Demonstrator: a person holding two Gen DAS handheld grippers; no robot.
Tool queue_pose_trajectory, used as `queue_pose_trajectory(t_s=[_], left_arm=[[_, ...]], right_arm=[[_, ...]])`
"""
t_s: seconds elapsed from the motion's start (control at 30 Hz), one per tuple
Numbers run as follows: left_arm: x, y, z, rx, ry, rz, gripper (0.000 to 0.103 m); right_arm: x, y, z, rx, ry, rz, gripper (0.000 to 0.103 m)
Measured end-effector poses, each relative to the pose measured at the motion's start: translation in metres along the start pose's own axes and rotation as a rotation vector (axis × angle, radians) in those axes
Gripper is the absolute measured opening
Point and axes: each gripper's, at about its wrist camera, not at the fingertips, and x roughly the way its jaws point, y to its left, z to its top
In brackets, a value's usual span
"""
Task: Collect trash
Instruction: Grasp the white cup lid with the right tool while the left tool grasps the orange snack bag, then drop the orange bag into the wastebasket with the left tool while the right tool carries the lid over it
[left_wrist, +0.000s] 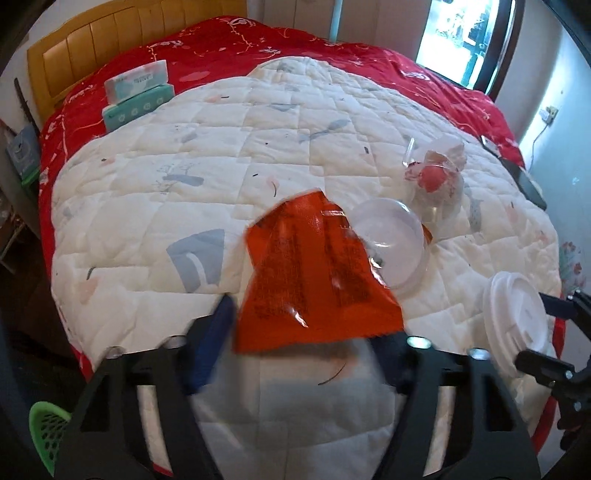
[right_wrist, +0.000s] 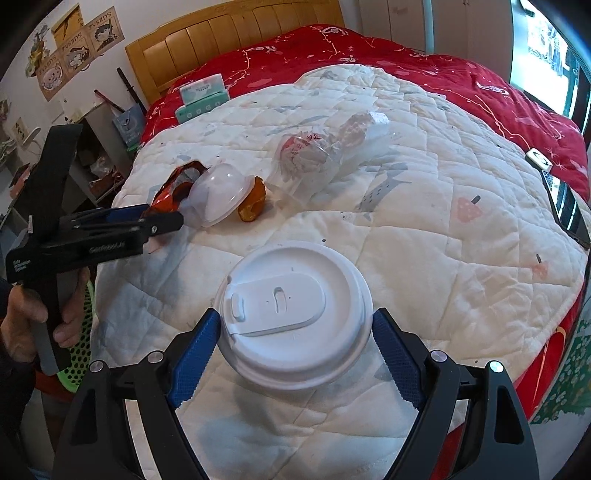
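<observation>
Both grippers, the left gripper and right gripper, have black frames, blue ribbed finger pads, silver screws and white lettering.

daylight from window | glare there | fisheye edges warped | foreground blurred

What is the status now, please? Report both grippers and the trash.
Left gripper around orange wrapper, grip unclear. Right gripper shut on white cup lid. Clear dome lid beside wrapper.

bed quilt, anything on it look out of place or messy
Yes: litter lies on the white quilt: a crumpled orange wrapper, an overturned clear plastic bowl, crushed clear packaging and a white cup lid. No spill shows.
</observation>
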Motion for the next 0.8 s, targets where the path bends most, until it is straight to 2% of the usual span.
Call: queue_pose_trajectory(t_s=[0.07, 0.17, 0.47, 0.67, 0.8], left_arm=[[-0.004, 0.002, -0.002, -0.008, -0.021, -0.010, 0.059], [-0.018, 0.006, -0.007, -0.013, -0.051, -0.008, 0.057], [-0.088, 0.045, -0.045, -0.126, -0.138, -0.012, 0.056], [-0.139, 0.084, -0.091, -0.194, -0.166, 0.068, 0.056], [-0.167, 0.119, -0.129, -0.269, -0.157, 0.137, 0.056]], right_arm=[[-0.001, 0.000, 0.000, 0.002, -0.002, 0.002, 0.081], [-0.004, 0.006, -0.001, 0.000, -0.007, 0.009, 0.081], [-0.021, 0.052, 0.000, -0.069, -0.039, 0.075, 0.081], [-0.027, 0.102, 0.001, -0.148, -0.050, 0.145, 0.081], [-0.025, 0.138, 0.000, -0.204, -0.044, 0.188, 0.081]])
